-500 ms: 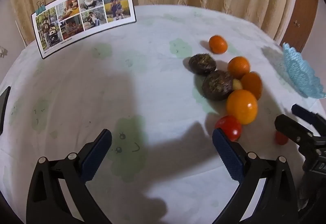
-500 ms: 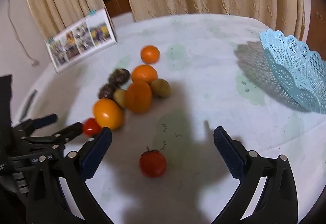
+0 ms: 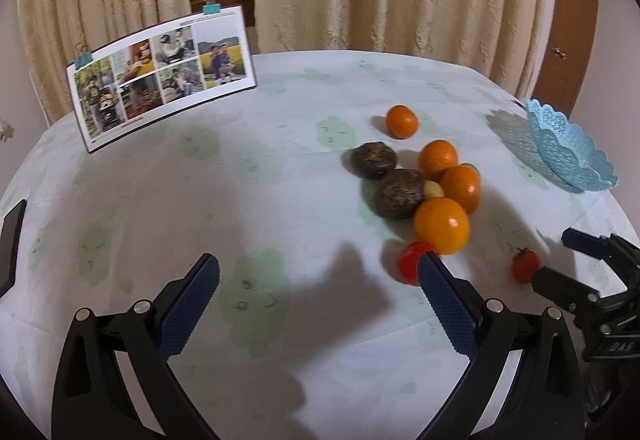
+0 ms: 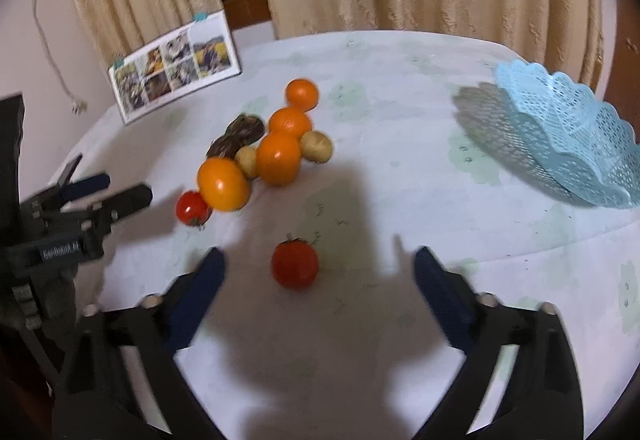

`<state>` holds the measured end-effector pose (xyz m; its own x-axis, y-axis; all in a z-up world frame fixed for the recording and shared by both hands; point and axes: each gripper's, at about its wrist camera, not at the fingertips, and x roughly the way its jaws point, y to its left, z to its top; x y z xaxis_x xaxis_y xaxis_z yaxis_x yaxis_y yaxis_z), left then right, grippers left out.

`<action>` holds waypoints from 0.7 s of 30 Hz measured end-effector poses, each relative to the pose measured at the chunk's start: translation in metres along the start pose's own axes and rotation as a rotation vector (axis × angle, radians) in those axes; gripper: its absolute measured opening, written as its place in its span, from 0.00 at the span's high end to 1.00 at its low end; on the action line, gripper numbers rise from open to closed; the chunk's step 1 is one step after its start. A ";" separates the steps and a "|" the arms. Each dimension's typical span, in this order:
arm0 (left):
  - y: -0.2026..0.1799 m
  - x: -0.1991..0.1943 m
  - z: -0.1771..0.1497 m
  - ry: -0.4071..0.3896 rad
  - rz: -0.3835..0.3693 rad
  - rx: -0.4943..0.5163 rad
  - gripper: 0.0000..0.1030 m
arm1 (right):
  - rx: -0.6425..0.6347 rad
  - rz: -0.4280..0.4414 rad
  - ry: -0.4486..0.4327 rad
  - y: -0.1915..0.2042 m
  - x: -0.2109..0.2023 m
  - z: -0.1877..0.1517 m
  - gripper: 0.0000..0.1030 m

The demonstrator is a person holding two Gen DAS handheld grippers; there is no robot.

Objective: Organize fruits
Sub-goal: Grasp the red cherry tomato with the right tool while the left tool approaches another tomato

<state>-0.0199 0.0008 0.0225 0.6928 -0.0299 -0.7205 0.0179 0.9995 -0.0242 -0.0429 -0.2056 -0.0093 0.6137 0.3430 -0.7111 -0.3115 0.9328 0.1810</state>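
A cluster of fruit lies on the white tablecloth: several oranges [image 3: 441, 225] [image 4: 279, 158], two dark brown fruits [image 3: 398, 193], small yellow-brown fruits [image 4: 317, 146] and a red tomato [image 3: 409, 262] [image 4: 193, 208] at the near end. A second tomato [image 4: 295, 265] [image 3: 525, 264] lies apart. My left gripper [image 3: 319, 306] is open and empty, its right finger beside the first tomato. My right gripper [image 4: 318, 288] is open, with the lone tomato just ahead between its fingers, not touched. A light blue lace basket [image 4: 576, 138] [image 3: 568, 150] stands at the right, empty.
A photo card [image 3: 160, 74] held by binder clips stands at the back left of the round table. Beige curtains hang behind. A dark flat object [image 3: 10, 240] lies at the left table edge. The table edge curves near the basket.
Both grippers have pulled back and tilted up a little, so the fruit sits lower and farther in view. The lone tomato now sits nearer the middle between the right fingers. Nothing was grasped.
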 end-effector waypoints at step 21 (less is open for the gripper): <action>-0.034 0.021 0.002 0.089 -0.105 0.088 0.25 | 0.021 0.054 0.030 -0.003 0.009 0.003 0.73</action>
<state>-0.0046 -0.0334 0.0090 0.6171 -0.1301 -0.7761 0.1523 0.9873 -0.0444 -0.0344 -0.2051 -0.0141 0.5744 0.3899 -0.7198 -0.3283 0.9152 0.2339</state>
